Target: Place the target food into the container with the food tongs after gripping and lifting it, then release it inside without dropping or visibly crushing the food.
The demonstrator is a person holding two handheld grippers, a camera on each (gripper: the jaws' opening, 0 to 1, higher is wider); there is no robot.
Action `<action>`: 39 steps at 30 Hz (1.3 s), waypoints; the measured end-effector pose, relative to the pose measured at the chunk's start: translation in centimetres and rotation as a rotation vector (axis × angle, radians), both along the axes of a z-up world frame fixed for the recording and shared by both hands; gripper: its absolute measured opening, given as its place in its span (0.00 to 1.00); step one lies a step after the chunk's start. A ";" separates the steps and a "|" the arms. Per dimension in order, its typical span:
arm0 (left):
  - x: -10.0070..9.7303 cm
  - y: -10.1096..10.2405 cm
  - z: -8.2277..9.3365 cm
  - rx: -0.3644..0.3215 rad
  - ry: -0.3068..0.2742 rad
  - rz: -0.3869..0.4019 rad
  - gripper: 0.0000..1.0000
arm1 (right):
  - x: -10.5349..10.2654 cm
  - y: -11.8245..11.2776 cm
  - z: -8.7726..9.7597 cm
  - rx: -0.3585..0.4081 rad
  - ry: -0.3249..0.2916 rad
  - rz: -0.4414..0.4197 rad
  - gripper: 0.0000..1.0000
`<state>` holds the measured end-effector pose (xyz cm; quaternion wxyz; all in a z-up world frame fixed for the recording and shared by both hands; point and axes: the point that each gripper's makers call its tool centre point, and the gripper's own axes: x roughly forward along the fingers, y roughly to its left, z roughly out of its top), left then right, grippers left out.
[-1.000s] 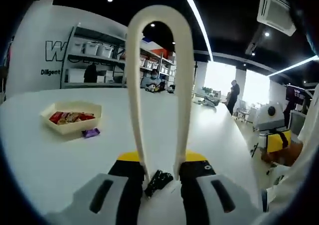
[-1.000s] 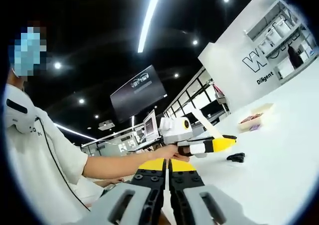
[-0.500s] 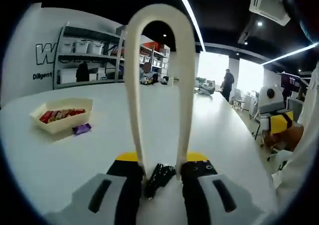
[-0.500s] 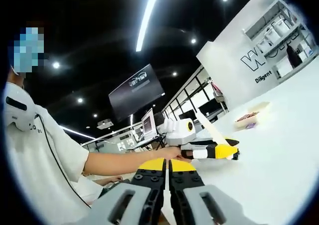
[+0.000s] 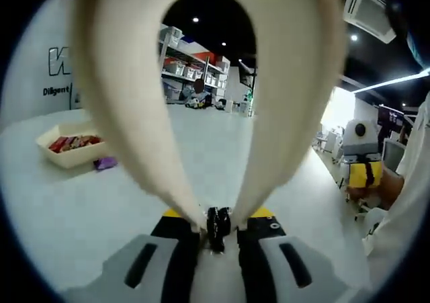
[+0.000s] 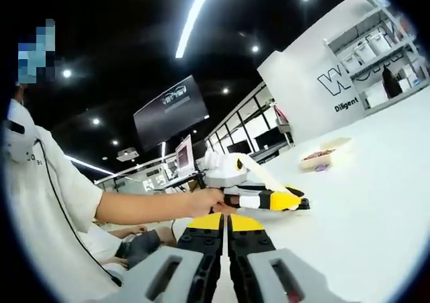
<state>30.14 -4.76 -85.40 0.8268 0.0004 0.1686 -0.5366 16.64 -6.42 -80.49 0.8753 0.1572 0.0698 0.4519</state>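
Between the jaws of the left gripper (image 5: 216,230), one pair of cream food tongs (image 5: 201,101) is clamped; since a second ago its loop has swung far closer to the lens, so the tool seems seated. Right gripper (image 6: 227,230): jaws pressed together, empty. Across the tabletop (image 5: 60,209) sit one container (image 5: 67,146) of snacks and one purple packet (image 5: 105,162) beside it, unlifted.

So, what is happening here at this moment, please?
A person holds a gripper in each hand above a white table. The left gripper is shut on cream food tongs. The right gripper is shut and holds nothing. A container with snacks stands far off, a purple packet beside it.
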 end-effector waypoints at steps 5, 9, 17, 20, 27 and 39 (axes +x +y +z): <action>0.3 0.2 0.1 0.034 0.004 0.024 0.21 | 1.6 -1.3 -1.7 -0.158 -0.035 -0.100 0.09; 0.5 0.2 0.1 0.070 -0.004 0.029 0.21 | 2.3 -1.8 -2.3 -0.232 -0.055 -0.144 0.31; 0.4 0.2 0.2 0.115 -0.020 0.016 0.21 | 2.2 -1.2 -2.6 -0.260 -0.054 -0.128 0.43; -0.1 0.1 0.8 0.103 -0.020 -0.006 0.19 | 2.1 -1.2 -2.4 -0.240 -0.050 -0.125 0.42; 0.6 0.6 1.1 0.105 -0.021 0.026 0.23 | 2.0 -1.3 -2.5 -0.219 -0.029 -0.128 0.42; 0.7 -0.7 -0.2 0.175 -0.014 0.031 0.28 | 1.7 -1.4 -2.4 -0.203 -0.021 -0.129 0.42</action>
